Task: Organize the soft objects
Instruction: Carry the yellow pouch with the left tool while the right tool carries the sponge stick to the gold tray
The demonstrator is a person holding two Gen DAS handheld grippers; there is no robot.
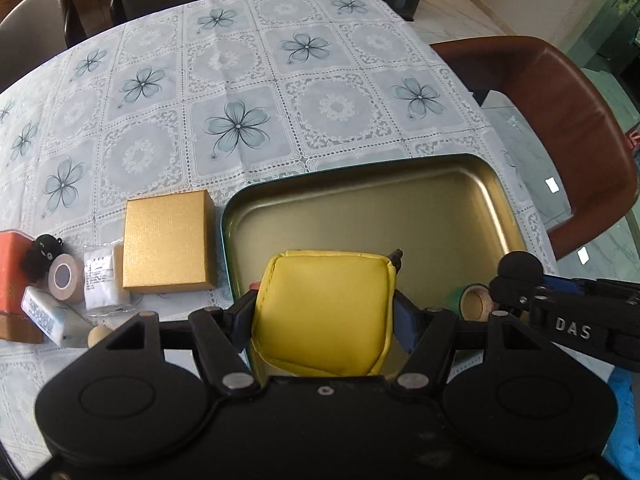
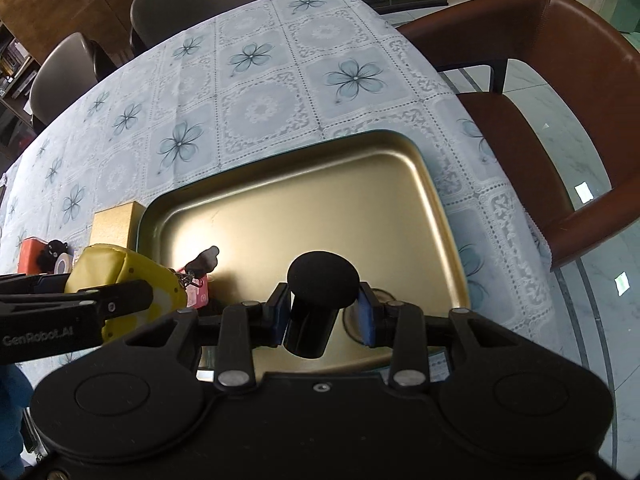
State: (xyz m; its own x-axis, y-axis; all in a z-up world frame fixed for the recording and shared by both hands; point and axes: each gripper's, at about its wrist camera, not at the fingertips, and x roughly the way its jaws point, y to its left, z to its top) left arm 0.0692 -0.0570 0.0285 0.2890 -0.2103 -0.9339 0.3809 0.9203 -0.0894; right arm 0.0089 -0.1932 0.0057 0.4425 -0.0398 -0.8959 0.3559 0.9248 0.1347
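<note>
My left gripper [image 1: 324,312] is shut on a yellow padded pouch [image 1: 324,312] and holds it over the near edge of the gold metal tray [image 1: 400,208]. The pouch also shows at the left of the right wrist view [image 2: 120,268], with a pink tag and a clip hanging from it. My right gripper [image 2: 324,316] is shut on a black cylinder with a round foam head [image 2: 320,280], held over the near part of the tray [image 2: 320,208]. That foam head shows at the right of the left wrist view [image 1: 520,266].
A gold box [image 1: 168,240] stands left of the tray. Further left lie a white packet [image 1: 100,280], a tape roll [image 1: 64,276], a black plush toy [image 1: 40,256] and an orange box [image 1: 12,280]. A green tape roll [image 1: 476,300] lies near the tray. A brown chair [image 1: 560,120] stands right.
</note>
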